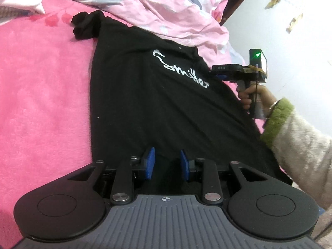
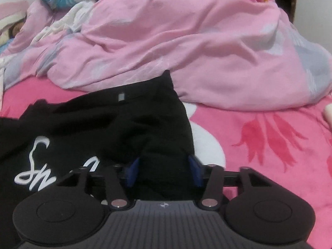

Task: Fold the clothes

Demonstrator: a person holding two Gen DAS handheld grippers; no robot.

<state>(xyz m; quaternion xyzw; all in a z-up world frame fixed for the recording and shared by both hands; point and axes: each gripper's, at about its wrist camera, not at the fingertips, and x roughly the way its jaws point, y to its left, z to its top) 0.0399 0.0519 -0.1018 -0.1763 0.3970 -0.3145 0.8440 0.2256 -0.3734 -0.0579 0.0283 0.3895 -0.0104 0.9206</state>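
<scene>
The black shirt (image 1: 157,95) lies flat on the pink bed (image 1: 41,95), its long side running from the left claw (image 1: 167,161) toward the rumpled quilt (image 1: 166,6). Both claws are spread wide — the right claw (image 2: 165,169) sits at the shirt's sleeve edge.

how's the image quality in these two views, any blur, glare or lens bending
Left wrist view: fairly sharp, white lettering on the black t-shirt legible, strong fisheye curve with dark corners, a green light flares on the right hand-held gripper. Right wrist view: softer, hazier; the shirt is near featureless black, the pink quilt looks washed out.
</scene>
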